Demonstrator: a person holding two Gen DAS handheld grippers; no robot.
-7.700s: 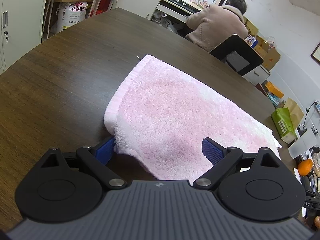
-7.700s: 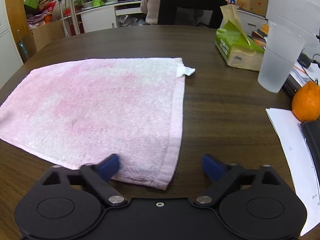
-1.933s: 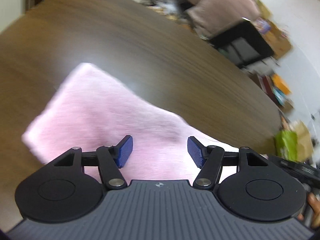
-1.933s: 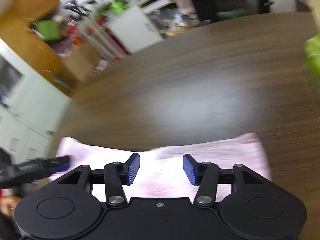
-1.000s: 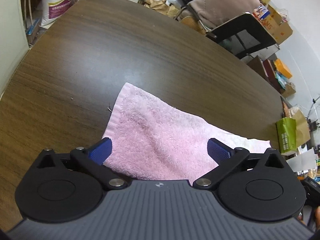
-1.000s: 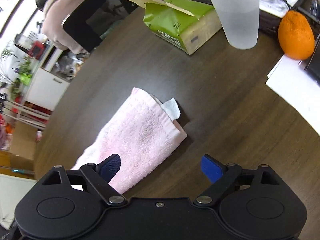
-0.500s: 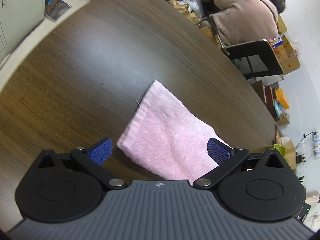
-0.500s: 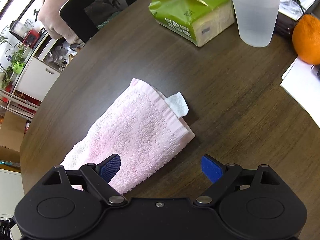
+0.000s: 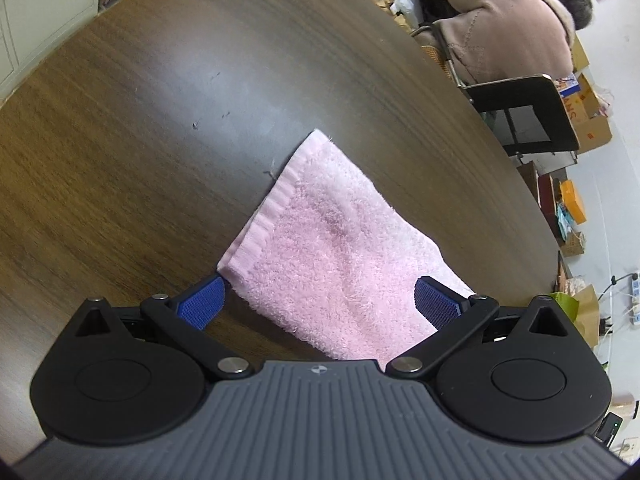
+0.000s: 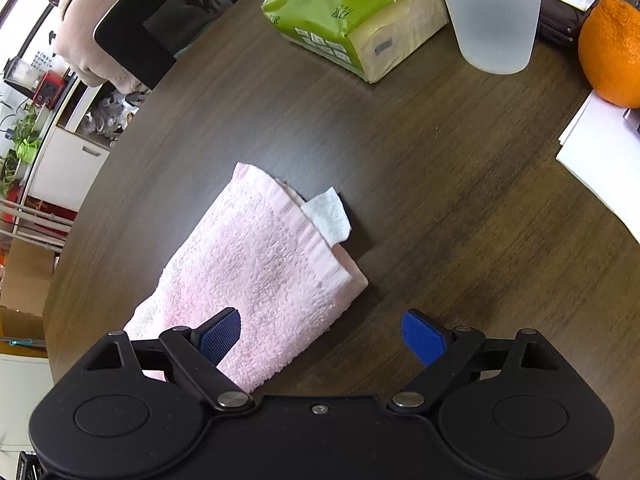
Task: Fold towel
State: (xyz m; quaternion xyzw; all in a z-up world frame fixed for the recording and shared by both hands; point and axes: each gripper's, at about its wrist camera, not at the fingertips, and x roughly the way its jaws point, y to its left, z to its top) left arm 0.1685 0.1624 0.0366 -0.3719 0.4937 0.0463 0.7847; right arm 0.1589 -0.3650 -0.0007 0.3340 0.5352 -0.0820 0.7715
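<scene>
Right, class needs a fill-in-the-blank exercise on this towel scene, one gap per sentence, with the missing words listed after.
1. The towel on the table is coloured ____.
2. The jaws of both the left gripper and the right gripper are ____.
3. The tag sticking out of the towel is coloured ____.
4. The fruit beside the cup is an ____.

Missing words: pink; open; white; orange

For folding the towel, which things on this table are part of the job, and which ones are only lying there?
Part of the job:
- towel, lying folded on the table
- left claw, open
- right claw, open

Only lying there:
- tissue pack
- plastic cup
- orange
- papers
</scene>
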